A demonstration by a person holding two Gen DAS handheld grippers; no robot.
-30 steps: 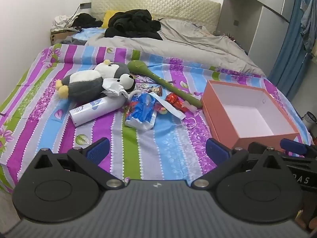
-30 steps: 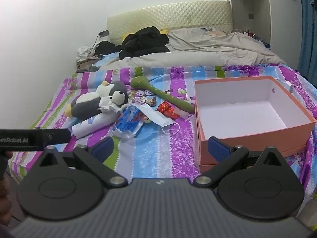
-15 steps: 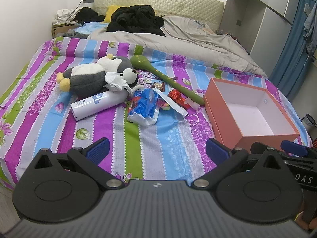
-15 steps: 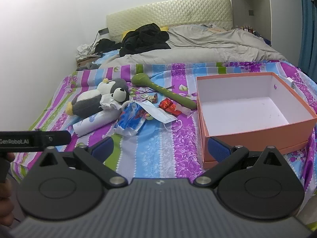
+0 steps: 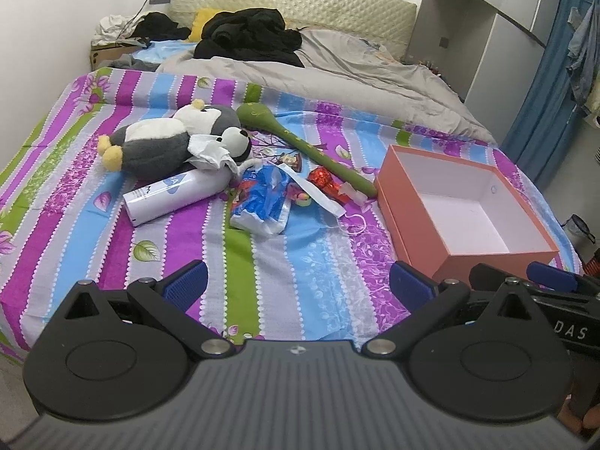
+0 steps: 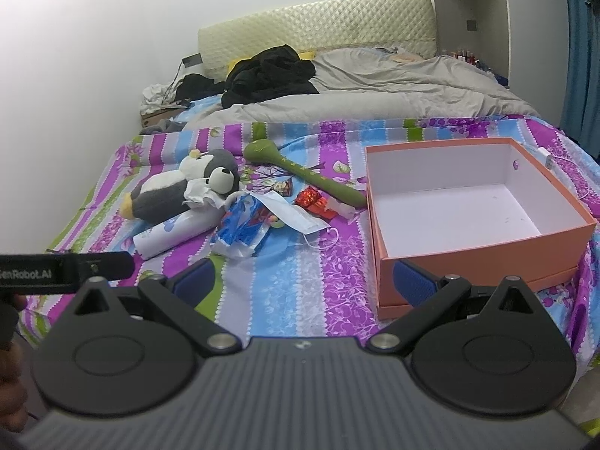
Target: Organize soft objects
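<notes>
Both the left gripper (image 5: pixel 298 287) and the right gripper (image 6: pixel 303 279) hang spread wide and empty over the near edge of the striped bedspread (image 5: pixel 270 262). The plush penguin (image 5: pixel 168 146) lies on its side at the far left, touching a white tube (image 5: pixel 176 197), with a face mask (image 5: pixel 318 197), what looks like a blue wrapper (image 5: pixel 262 202) and a green stick (image 5: pixel 300 142) between it and the open orange box (image 5: pixel 465 202).

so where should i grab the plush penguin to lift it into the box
Grip the plush penguin across its fat grey-and-white belly, coming from above with the left gripper, which is open. It lies on its side, the belly is the widest soft part, and a tissue and white bottle crowd its head end.
</notes>
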